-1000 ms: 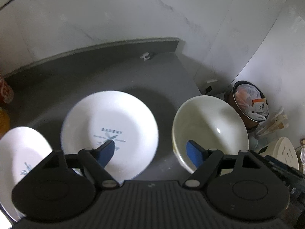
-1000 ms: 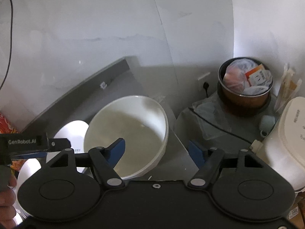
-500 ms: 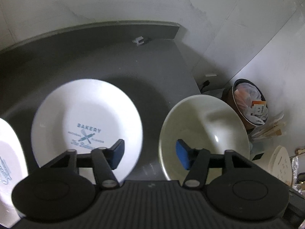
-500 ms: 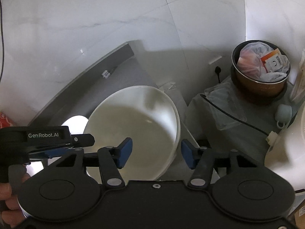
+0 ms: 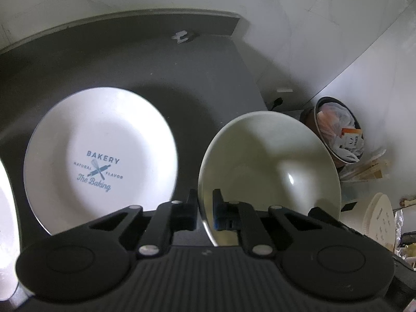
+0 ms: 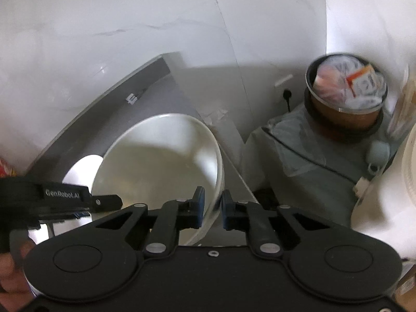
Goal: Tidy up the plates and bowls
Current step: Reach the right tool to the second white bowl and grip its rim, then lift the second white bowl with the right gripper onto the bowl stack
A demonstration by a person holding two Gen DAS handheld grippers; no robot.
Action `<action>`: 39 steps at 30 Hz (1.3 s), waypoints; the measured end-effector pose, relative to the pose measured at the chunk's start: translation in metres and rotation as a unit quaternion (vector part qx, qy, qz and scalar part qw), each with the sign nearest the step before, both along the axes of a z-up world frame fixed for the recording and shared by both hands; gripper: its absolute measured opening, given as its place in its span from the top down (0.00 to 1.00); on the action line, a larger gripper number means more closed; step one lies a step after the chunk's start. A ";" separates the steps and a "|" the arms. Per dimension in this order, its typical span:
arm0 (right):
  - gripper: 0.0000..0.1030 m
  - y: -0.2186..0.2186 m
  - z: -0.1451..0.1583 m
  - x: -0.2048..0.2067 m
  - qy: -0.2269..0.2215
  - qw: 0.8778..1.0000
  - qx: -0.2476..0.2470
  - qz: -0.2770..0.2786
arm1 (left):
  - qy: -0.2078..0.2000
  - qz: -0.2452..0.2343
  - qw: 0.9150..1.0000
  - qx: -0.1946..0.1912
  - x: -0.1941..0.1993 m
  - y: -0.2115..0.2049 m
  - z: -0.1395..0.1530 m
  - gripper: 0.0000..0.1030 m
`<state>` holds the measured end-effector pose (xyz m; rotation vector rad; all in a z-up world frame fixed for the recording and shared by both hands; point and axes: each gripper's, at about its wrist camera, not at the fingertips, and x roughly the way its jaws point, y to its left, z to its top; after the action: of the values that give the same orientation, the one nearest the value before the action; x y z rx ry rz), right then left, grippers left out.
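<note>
Bowl (image 5: 270, 171) tilted, rim pinched by L gripper (image 5: 204, 213) & R gripper (image 6: 212, 208)

Dim indoor light with strong fisheye bending at every edge. In the left wrist view, the printed plate (image 5: 100, 153) glares bright white against the dark grey counter (image 5: 156, 72), casting a soft shadow behind it. In the right wrist view, the bin (image 6: 345, 96) looks motion-blurred.

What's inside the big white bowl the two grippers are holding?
The white bowl looks empty: only glossy glaze, shadow and a light glint show. The left gripper and right gripper pinch opposite rims, hiding small patches of the inside.
</note>
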<state>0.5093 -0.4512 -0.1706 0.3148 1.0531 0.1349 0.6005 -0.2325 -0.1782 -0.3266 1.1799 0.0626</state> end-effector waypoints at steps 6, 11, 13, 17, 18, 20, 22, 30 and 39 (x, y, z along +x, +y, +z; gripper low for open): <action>0.87 -0.002 0.018 -0.011 -0.020 1.000 0.007 0.011 | -0.015 0.009 1.000 -0.004 -0.013 0.006 0.014 0.91; 0.87 0.004 0.037 -0.021 -0.047 0.999 0.014 0.019 | -0.039 0.013 0.999 0.002 -0.029 0.013 0.039 0.90; 0.87 0.009 0.046 -0.026 -0.056 0.998 0.017 0.021 | -0.047 0.018 0.999 0.003 -0.037 0.018 0.051 0.90; 0.87 0.020 0.062 -0.039 -0.071 0.997 0.017 0.030 | -0.069 0.020 0.997 0.008 -0.055 0.029 0.075 0.90; 0.87 0.024 0.065 -0.042 -0.071 0.997 0.017 0.032 | -0.074 0.022 0.997 0.007 -0.060 0.031 0.079 0.90; 0.86 0.030 0.072 -0.049 -0.076 0.996 0.022 0.035 | -0.085 0.026 0.996 0.008 -0.070 0.037 0.089 0.90; 0.86 0.037 0.078 -0.056 -0.083 0.996 0.023 0.039 | -0.094 0.026 0.995 0.012 -0.080 0.043 0.098 0.90; 0.86 0.057 0.100 -0.086 -0.101 0.994 0.025 0.041 | -0.113 0.020 0.993 0.005 -0.116 0.068 0.117 0.90; 0.86 0.079 0.112 -0.121 -0.095 0.995 0.018 0.034 | -0.114 0.014 0.993 -0.001 -0.157 0.086 0.123 0.90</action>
<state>0.3887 -0.3726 -0.0587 0.2939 0.8733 0.2405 0.4437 -0.1461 -0.0556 -0.3430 0.9499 0.0460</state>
